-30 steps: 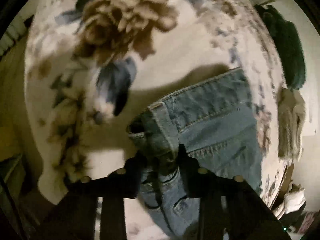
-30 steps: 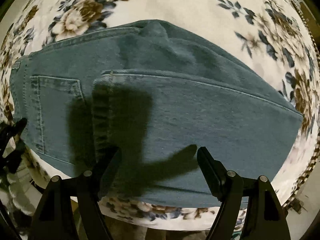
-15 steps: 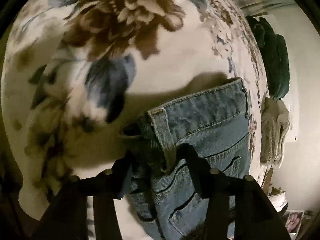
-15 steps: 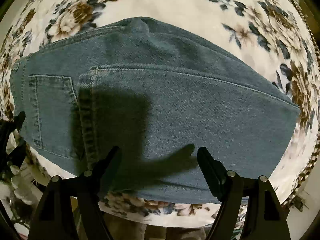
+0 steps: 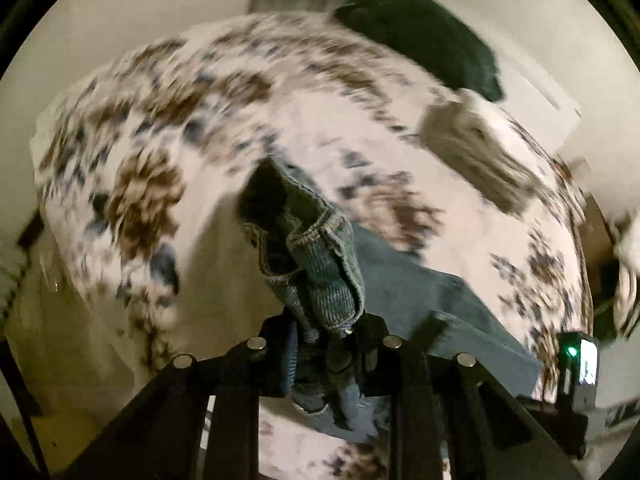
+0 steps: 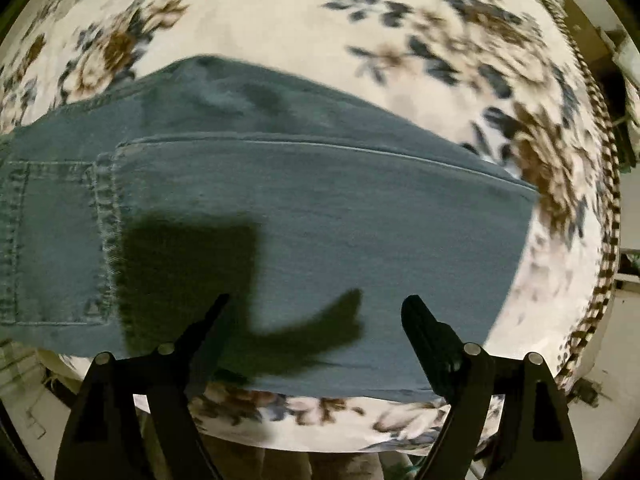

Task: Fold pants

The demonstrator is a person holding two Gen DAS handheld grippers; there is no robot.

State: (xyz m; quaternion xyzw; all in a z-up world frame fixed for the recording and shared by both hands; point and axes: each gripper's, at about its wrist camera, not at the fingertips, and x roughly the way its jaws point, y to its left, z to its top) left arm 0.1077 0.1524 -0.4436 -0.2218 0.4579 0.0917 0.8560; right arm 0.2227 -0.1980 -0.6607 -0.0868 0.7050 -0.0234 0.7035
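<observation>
Blue jeans [image 6: 280, 208] lie folded lengthwise on a floral bedspread [image 6: 280, 24], back pocket [image 6: 52, 240] at the left. My left gripper [image 5: 326, 332] is shut on the jeans' waistband [image 5: 308, 240] and holds it lifted above the bed, the rest of the jeans [image 5: 440, 312] trailing to the right. My right gripper [image 6: 316, 312] is open and empty, hovering just above the near edge of the jeans' leg part.
A dark green folded garment [image 5: 424, 36] and a beige folded cloth [image 5: 476, 152] lie at the far right of the bed [image 5: 200, 120]. The other gripper's device with a green light [image 5: 576, 364] shows at the right. The bed's front edge [image 6: 320, 420] is close below.
My left gripper has lifted the waistband up off the bed and swung, the view now blurred and looking across the bed. My right gripper stayed open, shifted slightly over the jeans.
</observation>
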